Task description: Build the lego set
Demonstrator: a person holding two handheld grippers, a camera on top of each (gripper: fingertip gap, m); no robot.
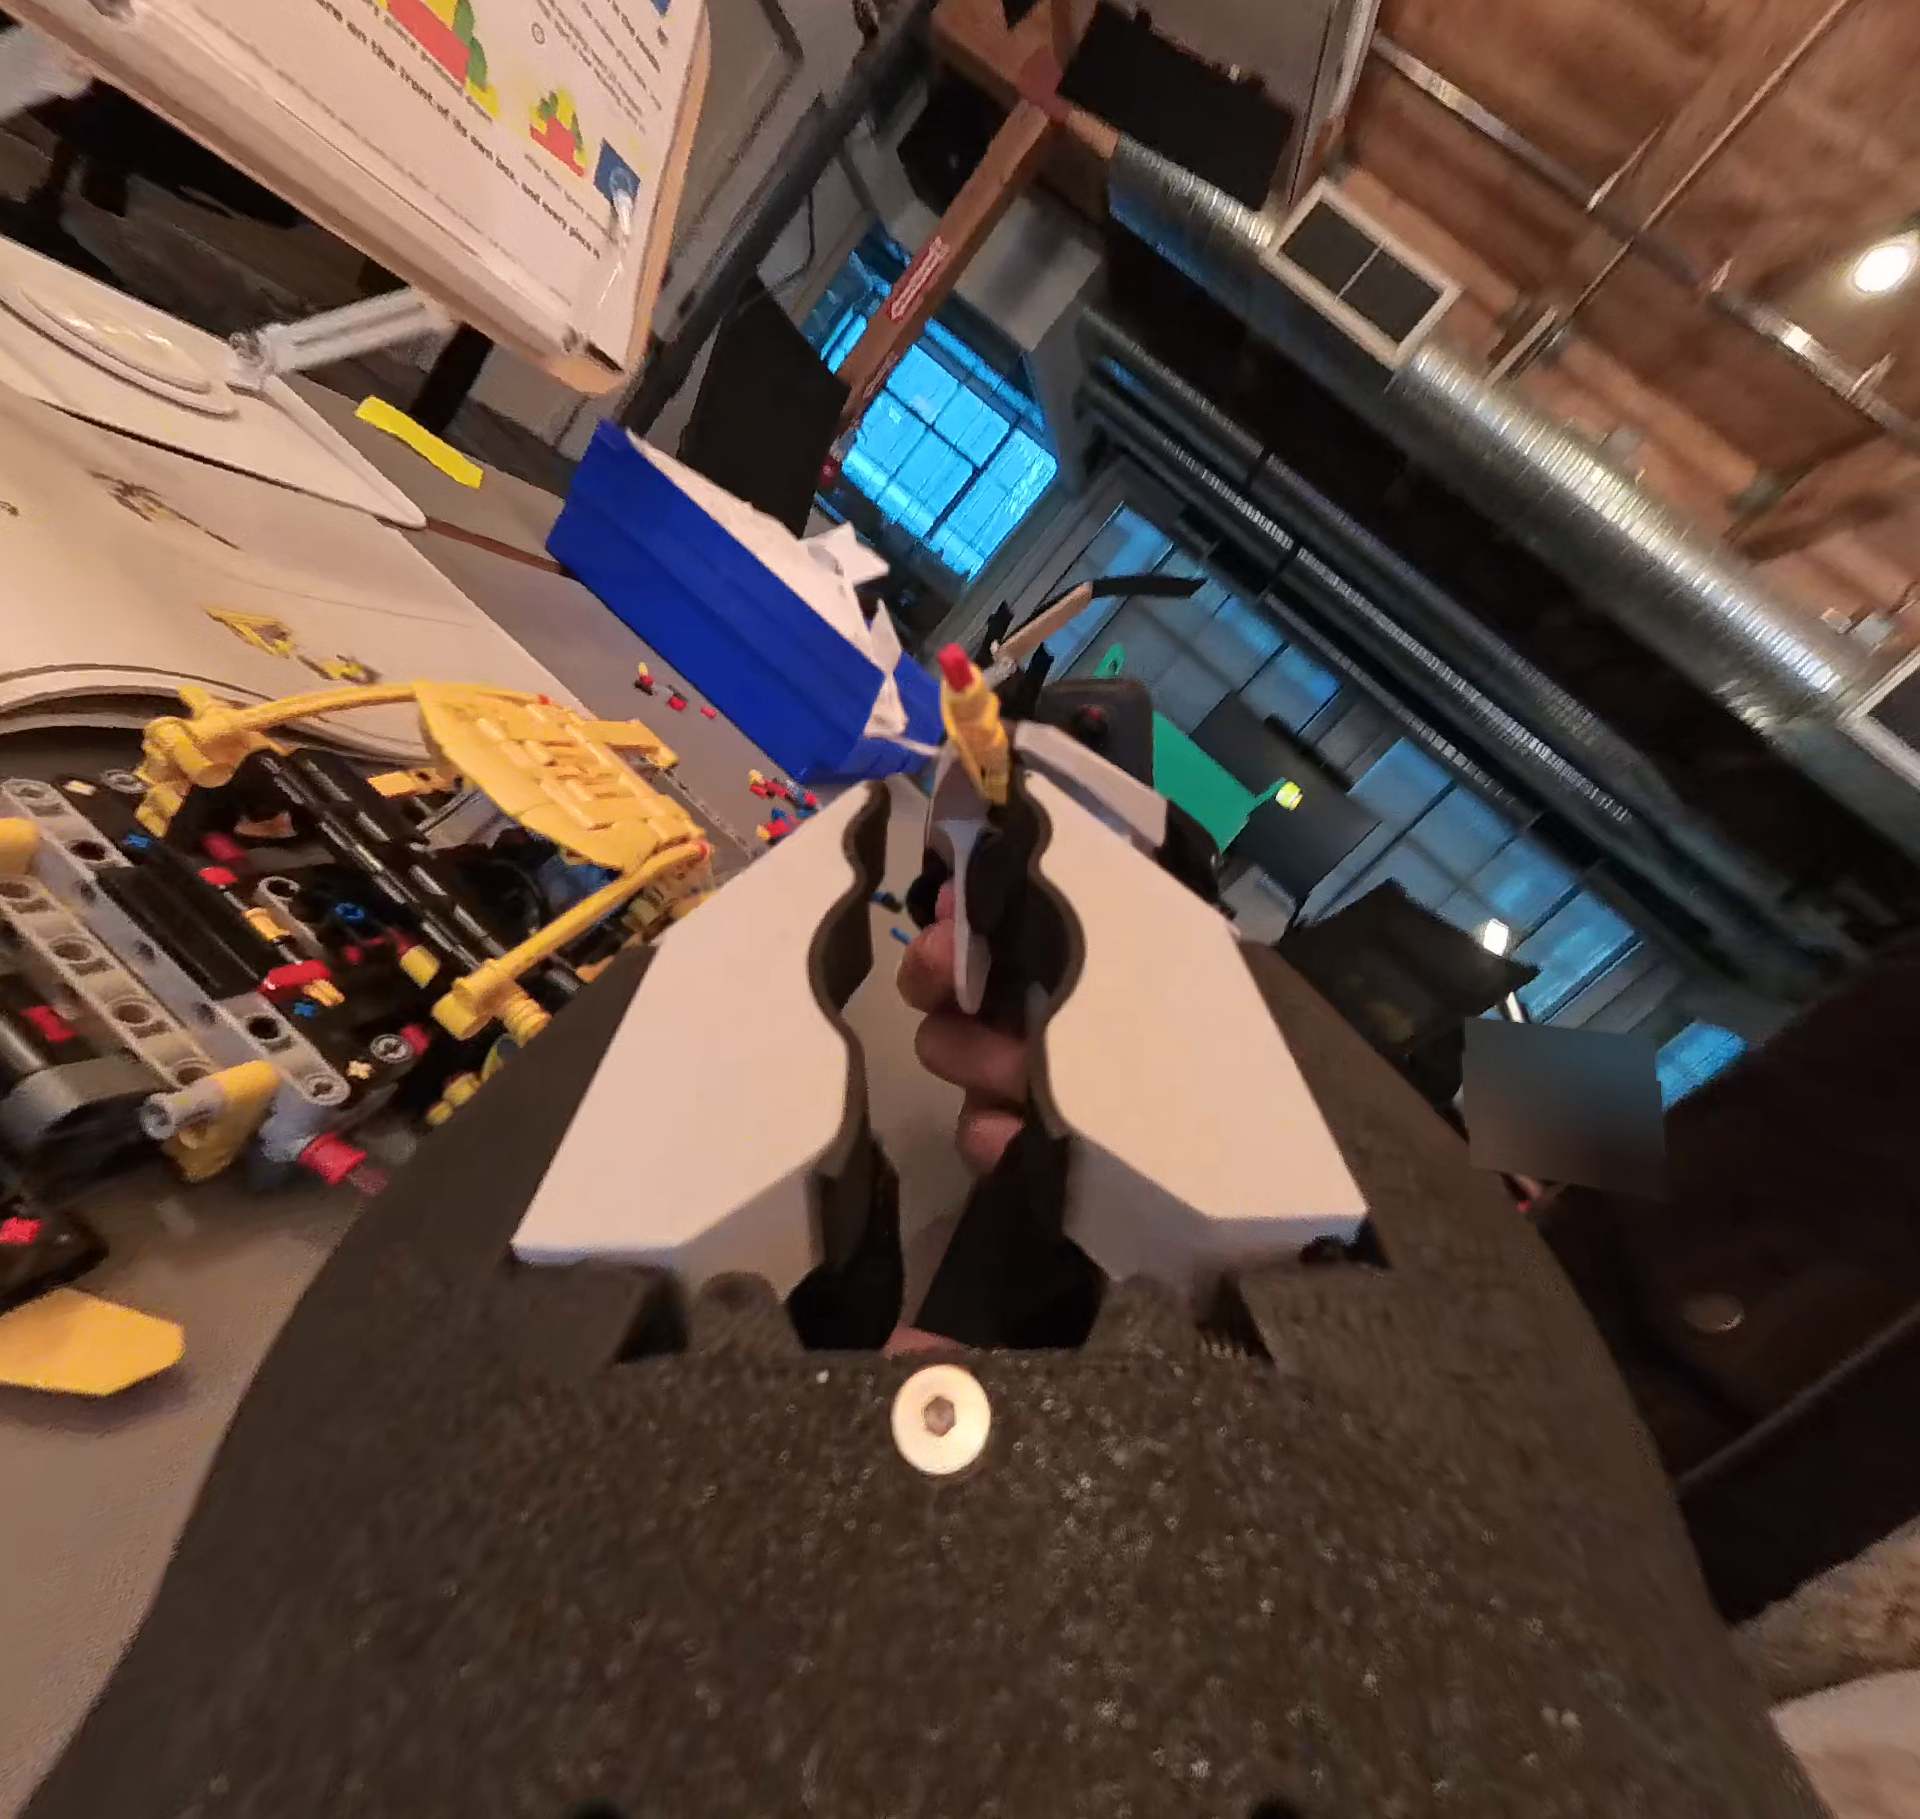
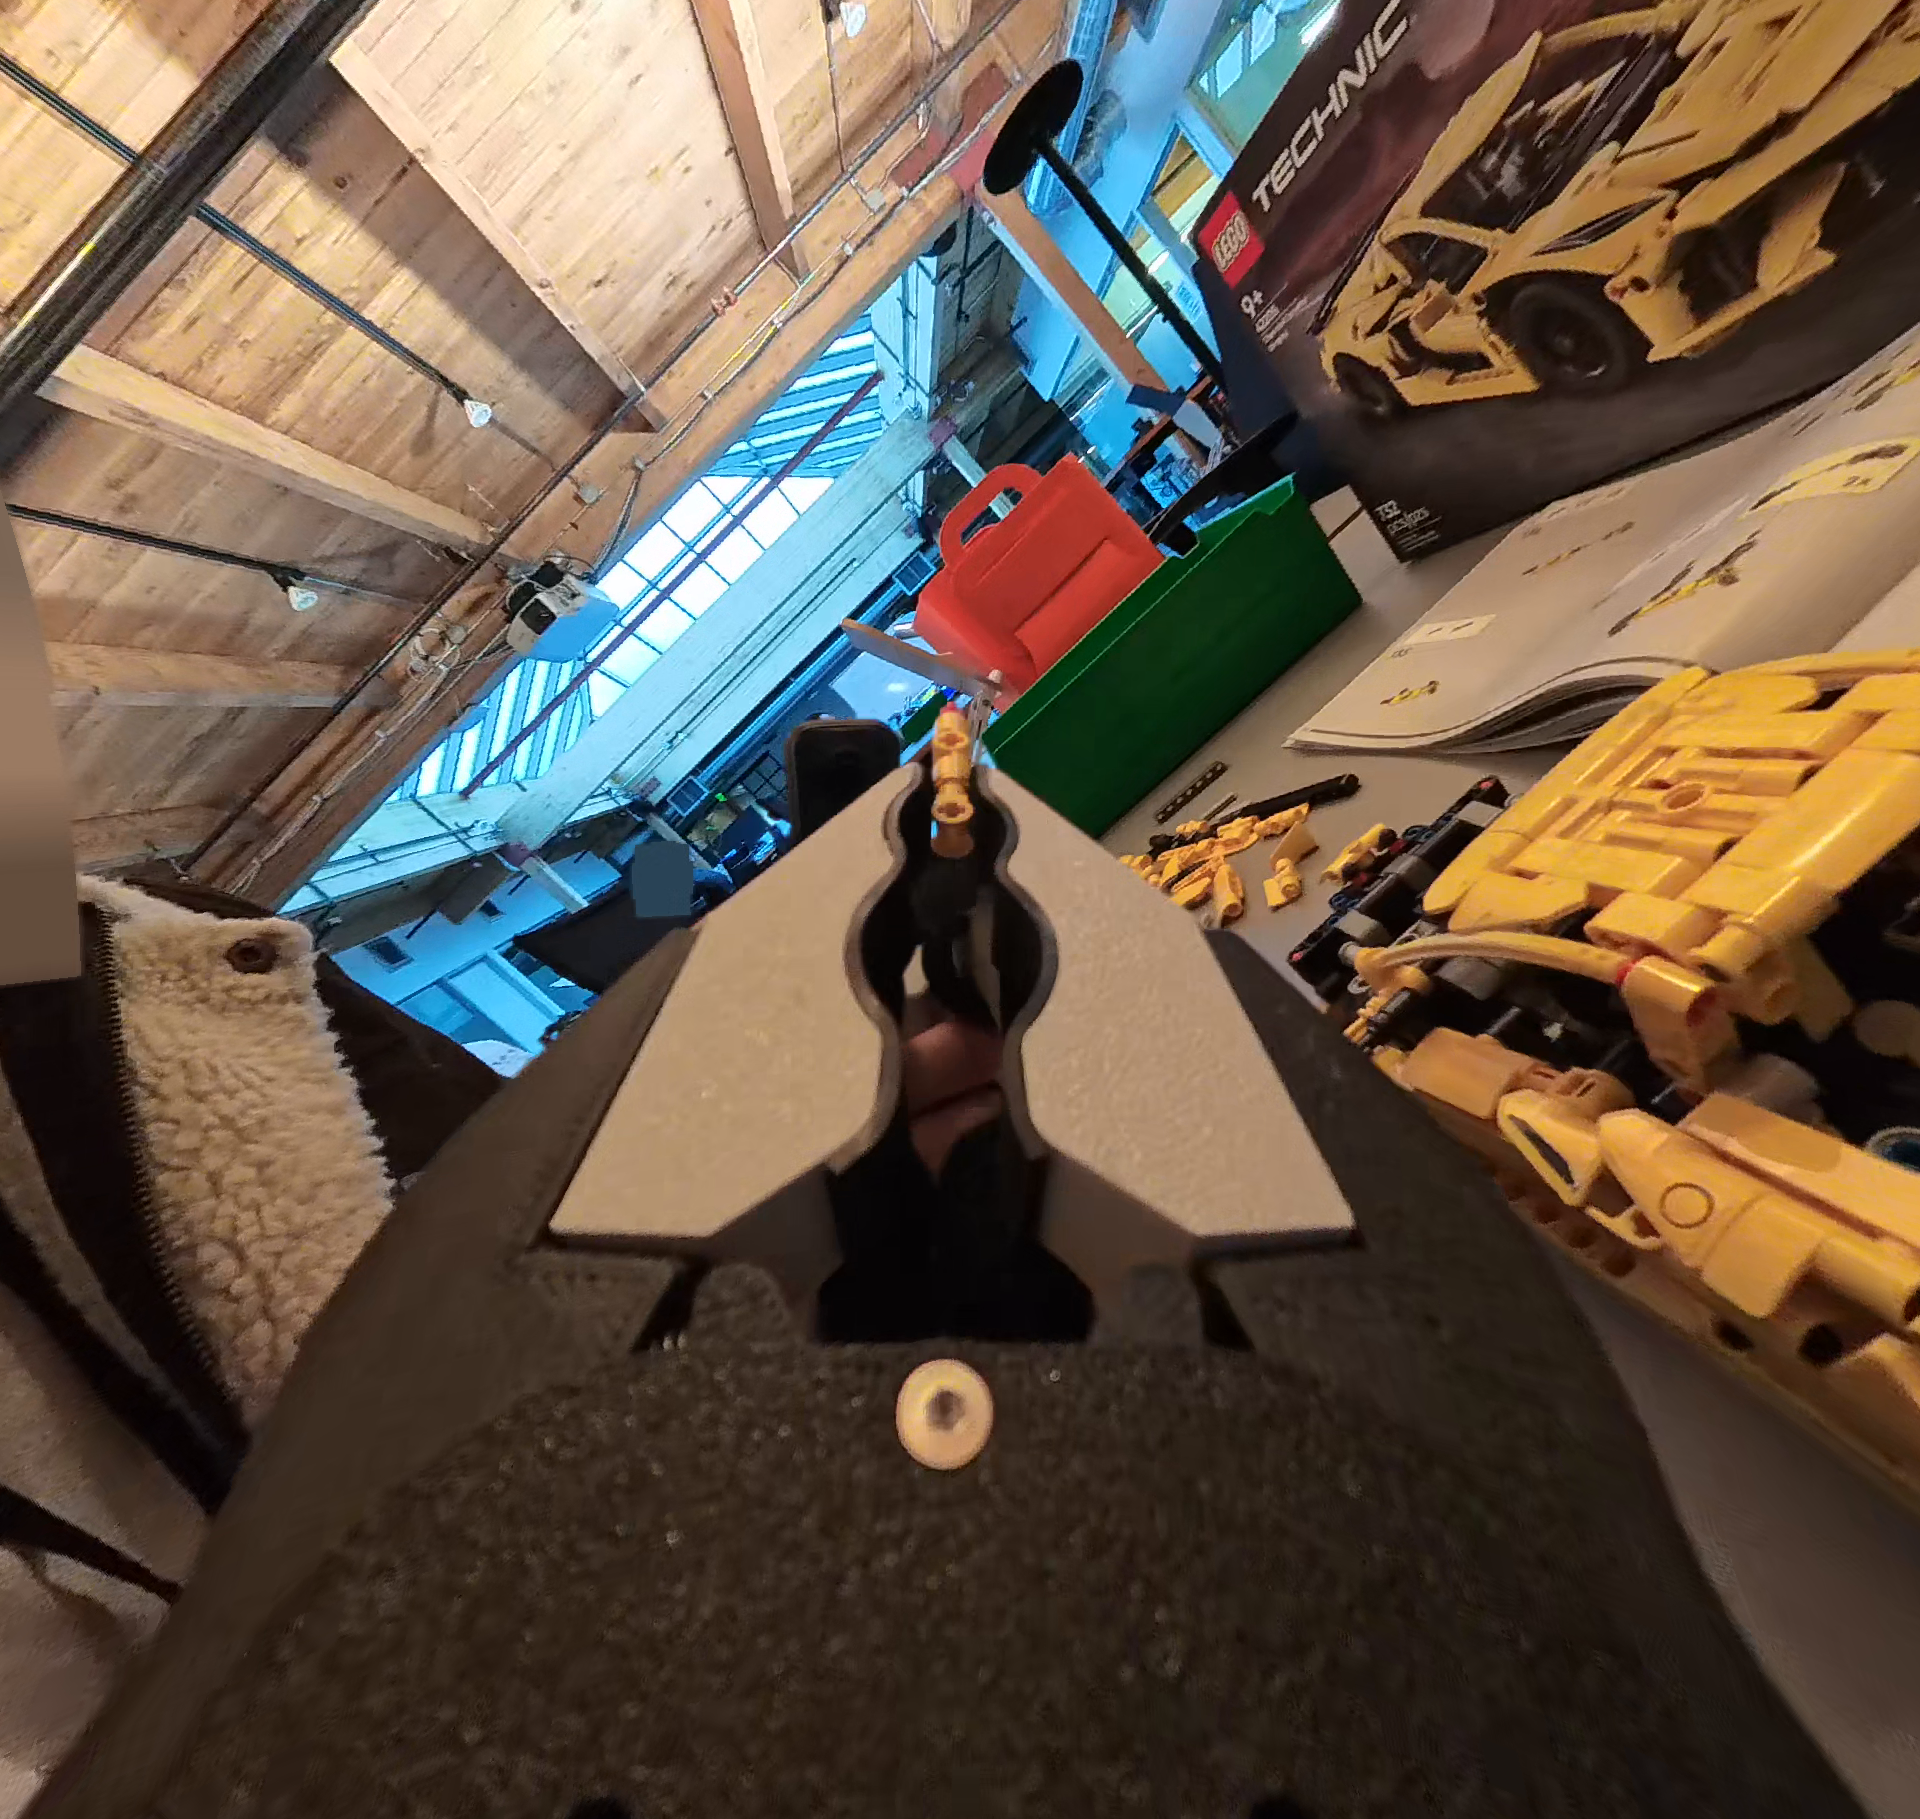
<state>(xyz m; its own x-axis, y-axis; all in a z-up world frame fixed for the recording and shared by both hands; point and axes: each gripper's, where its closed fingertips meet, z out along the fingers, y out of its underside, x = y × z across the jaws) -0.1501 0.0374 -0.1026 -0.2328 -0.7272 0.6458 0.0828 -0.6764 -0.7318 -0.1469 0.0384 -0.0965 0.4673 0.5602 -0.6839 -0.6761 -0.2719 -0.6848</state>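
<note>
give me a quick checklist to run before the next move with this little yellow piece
1. Yellow connector sits between the right tool tips: ok.
2. Left tool has its own hold on the connector: cannot tell, the two tools' tips crowd together there.
3. Red pin is on the connector's far end: ok; how deep it is seated, cannot tell.
4. Car model rests on the table, apart from both tools: ok.
5. Instruction booklet lies open beside the model: ok; the step it shows, cannot tell.
</note>
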